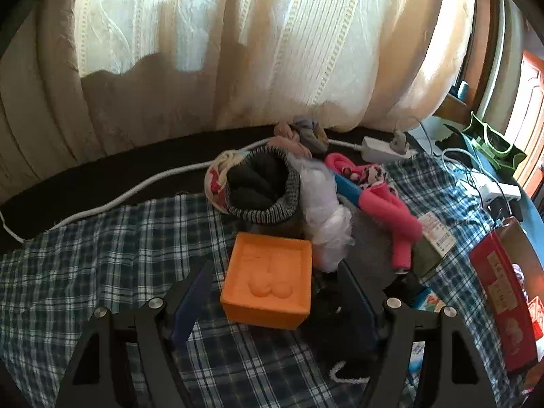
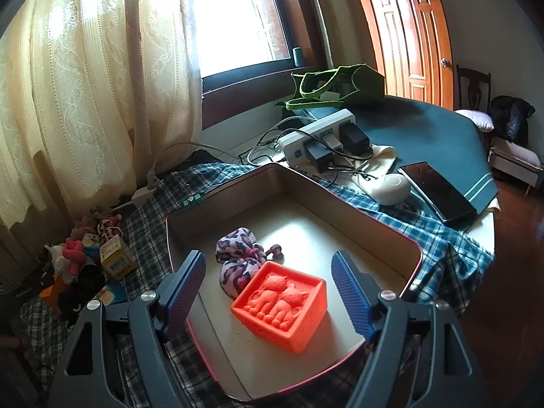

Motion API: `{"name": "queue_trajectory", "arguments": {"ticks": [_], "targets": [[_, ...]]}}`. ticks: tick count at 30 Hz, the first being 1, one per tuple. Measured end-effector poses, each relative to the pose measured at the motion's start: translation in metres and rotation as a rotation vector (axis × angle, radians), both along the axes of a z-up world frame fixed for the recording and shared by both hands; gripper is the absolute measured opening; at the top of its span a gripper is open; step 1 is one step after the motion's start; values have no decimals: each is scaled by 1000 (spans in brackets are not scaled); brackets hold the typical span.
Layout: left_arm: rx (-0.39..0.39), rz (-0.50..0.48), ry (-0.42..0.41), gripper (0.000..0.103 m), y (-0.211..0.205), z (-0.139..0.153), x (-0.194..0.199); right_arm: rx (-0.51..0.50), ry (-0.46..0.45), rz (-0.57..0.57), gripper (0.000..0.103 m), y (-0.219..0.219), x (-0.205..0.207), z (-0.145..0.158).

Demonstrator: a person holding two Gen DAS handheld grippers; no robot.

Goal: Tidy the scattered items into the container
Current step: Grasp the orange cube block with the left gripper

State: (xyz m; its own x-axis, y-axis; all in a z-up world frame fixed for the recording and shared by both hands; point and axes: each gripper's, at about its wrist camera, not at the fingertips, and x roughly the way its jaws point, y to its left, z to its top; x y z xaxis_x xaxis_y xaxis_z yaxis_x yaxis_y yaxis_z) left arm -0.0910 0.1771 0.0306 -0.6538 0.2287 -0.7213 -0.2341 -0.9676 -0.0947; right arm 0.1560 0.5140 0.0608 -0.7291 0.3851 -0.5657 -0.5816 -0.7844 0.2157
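Left wrist view looks down at an orange block (image 1: pixel 267 280) sitting on the checked cloth (image 1: pixel 85 261) on the bench. The left claw (image 1: pixel 272 301) is wide open and holds nothing. The block sits right between its two blue fingers, a little nearer the right one. It is about square, so no side is much longer, and it sits a bit turned. Just behind it is the messy pile: a dark woolly hat (image 1: pixel 261 187), a white plastic bag (image 1: pixel 323 210) and a pink toy (image 1: pixel 387 210)

Right wrist view shows the tin box (image 2: pixel 346 197) off to that side. The right claw (image 2: pixel 268 289) is open too and holds nothing. It hangs over the box, where a red block with two cats (image 2: pixel 282 304) and a spotty pink bundle (image 2: pixel 239 261) lie on the floor of the box

I think the left claw is the nearer one for the orange block. It only needs to go down and close
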Motion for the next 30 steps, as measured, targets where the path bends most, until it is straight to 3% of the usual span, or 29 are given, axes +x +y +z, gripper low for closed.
{"name": "queue_trajectory", "arguments": {"ticks": [6, 15, 17, 21, 24, 30], "targets": [[0, 9, -28, 77, -2, -14, -10, 4, 13, 18, 80, -10, -3, 8], [23, 13, -50, 77, -8, -27, -17, 44, 25, 176, 82, -59, -29, 26], [35, 4, -52, 74, -8, -29, -17, 35, 19, 219, 82, -71, -39, 25], [59, -25, -61, 58, -7, -30, -15, 21, -13, 292, 82, -92, -56, 17], [40, -20, -51, 57, -6, -28, -13, 2, -48, 346, 82, -106, -70, 7], [85, 8, -26, 56, -16, -12, -9, -4, -123, 440, 82, -132, -95, -9]]}}
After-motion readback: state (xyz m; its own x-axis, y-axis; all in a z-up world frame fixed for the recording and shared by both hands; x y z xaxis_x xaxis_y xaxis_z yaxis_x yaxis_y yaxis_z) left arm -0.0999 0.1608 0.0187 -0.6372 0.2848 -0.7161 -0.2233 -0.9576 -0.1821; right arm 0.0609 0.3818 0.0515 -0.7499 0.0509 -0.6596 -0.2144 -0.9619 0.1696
